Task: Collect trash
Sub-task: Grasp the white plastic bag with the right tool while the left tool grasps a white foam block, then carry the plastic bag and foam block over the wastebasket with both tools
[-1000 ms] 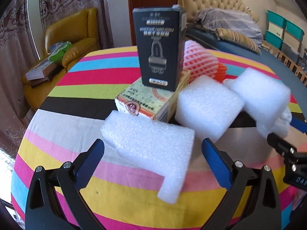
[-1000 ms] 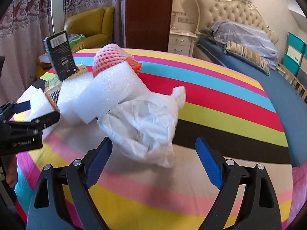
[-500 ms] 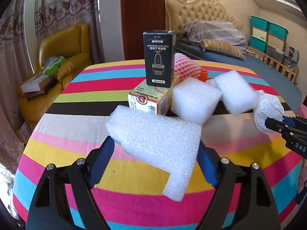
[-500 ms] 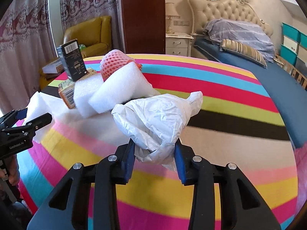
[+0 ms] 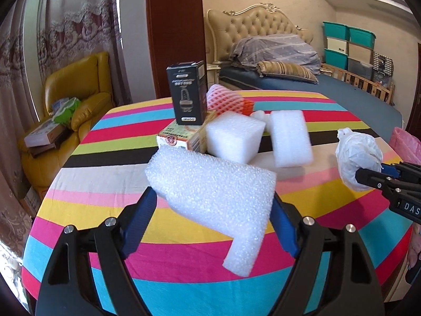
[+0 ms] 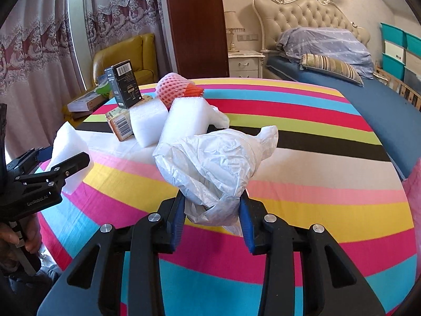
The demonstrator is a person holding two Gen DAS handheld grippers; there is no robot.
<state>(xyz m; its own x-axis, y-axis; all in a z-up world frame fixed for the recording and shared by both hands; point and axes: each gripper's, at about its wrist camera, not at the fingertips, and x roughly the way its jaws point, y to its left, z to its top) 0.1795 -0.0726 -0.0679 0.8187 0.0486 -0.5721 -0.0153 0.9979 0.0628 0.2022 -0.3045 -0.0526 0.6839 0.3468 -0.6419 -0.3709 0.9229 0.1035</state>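
White foam, a bent slab of bubbly packing material (image 5: 213, 197), sits clenched between the blue pads of the left tongs (image 5: 213, 222), lifted clear of the striped cloth with its lower end hanging down past the pads. The jaws closed on it within the last second. In the right wrist view the same slab (image 6: 69, 147) shows at the left edge, held in those left tongs (image 6: 56, 167), with part of a hand (image 6: 15, 239) on the grip below.

The crumpled white plastic bag (image 6: 218, 166) is pinched in the right tongs (image 6: 211, 218), whose jaws also came together on it just now; its bulk bulges forward and upward from the pads, above the bench. From the left wrist view the bag (image 5: 357, 158) and the right tongs (image 5: 379, 173) appear at the right side.

Further back on the round bench with its multicoloured striped cloth (image 6: 315, 210) lies the rest of the pile: two white foam blocks (image 5: 234, 139) side by side, touching a flat printed cardboard box (image 5: 181, 137). A tall black carton (image 5: 188, 94) stands upright on that box. Behind them rests a pink foam fruit net (image 5: 223, 100) with something orange just beside it.

Beyond the bench are a yellow leather armchair (image 5: 71, 100) to the left and a bed with a tufted cream headboard (image 6: 310, 13) to the right.
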